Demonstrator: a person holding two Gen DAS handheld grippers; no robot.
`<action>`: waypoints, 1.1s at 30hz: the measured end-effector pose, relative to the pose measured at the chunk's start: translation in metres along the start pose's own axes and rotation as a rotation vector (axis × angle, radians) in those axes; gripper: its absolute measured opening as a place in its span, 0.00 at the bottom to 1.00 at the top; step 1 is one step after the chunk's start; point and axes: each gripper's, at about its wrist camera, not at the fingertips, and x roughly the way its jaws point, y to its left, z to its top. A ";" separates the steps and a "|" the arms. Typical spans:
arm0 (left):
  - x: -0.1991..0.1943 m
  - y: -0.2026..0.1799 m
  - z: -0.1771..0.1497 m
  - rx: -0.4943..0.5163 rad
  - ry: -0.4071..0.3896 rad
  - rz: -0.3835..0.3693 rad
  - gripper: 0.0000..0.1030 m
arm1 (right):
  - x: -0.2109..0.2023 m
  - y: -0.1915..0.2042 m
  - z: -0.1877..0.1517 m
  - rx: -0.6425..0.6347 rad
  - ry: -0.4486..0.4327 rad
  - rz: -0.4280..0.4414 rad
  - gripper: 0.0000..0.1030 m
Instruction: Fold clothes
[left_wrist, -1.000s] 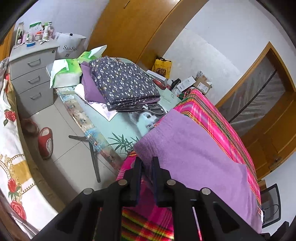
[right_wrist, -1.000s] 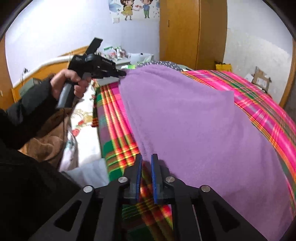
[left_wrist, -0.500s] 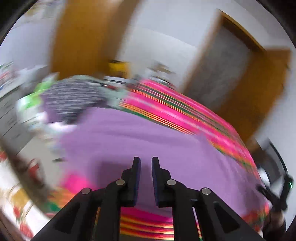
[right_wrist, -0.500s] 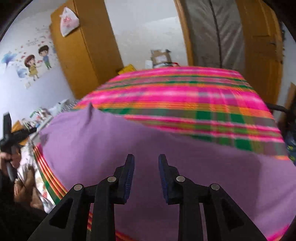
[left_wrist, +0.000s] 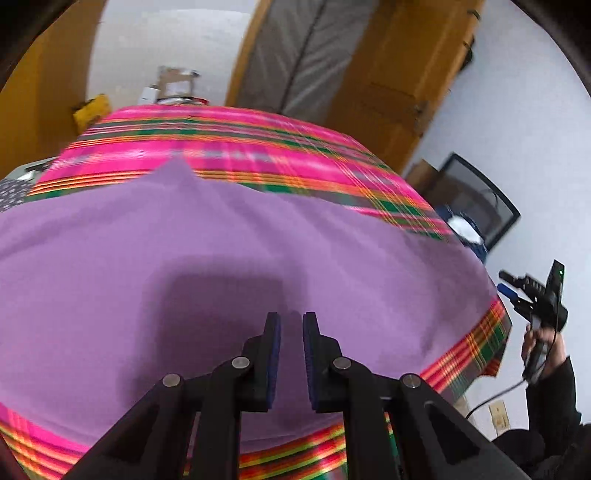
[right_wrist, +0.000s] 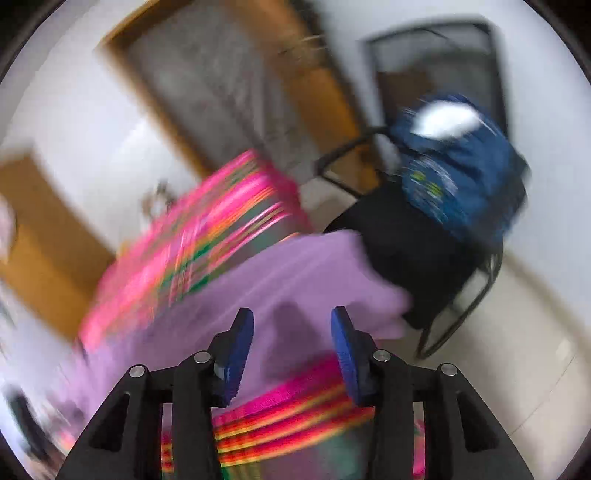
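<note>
- Item: plain lilac knit garment (left_wrist: 229, 266), spread flat across a bed under a pink, green and orange plaid cover (left_wrist: 240, 147); one small peak stands up at its far edge, and one corner (right_wrist: 369, 295) hangs over the bed's edge towards a black chair.
- Left tongs (left_wrist: 290, 354): pads nearly together, a narrow gap showing between them, nothing held; poised over the near middle of the garment.
- Right tongs (right_wrist: 291, 350): jaws have just been opening and stand wide, nothing between the blue pads; they hover over the garment's overhanging corner. View heavily blurred.
- Nearby: black chair carrying a blue bag (right_wrist: 461, 177), just beyond that corner.
- Risk: the overhanging corner could slide off the bed if dragged sideways, its own weight pulling it down.
- Risk: pads closing too deep may pinch the plaid cover along with the garment, lifting both.
- Risk: a grasp on one layer only could leave the fold crooked.
</note>
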 end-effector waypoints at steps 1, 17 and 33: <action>0.004 -0.006 -0.001 0.014 0.010 -0.012 0.11 | -0.004 -0.017 0.004 0.070 -0.014 0.002 0.55; 0.030 -0.058 -0.004 0.123 0.076 -0.012 0.11 | 0.093 -0.056 0.067 0.026 0.252 0.302 0.55; 0.042 -0.071 0.004 0.128 0.098 0.044 0.11 | 0.055 -0.110 0.054 0.248 0.143 0.298 0.43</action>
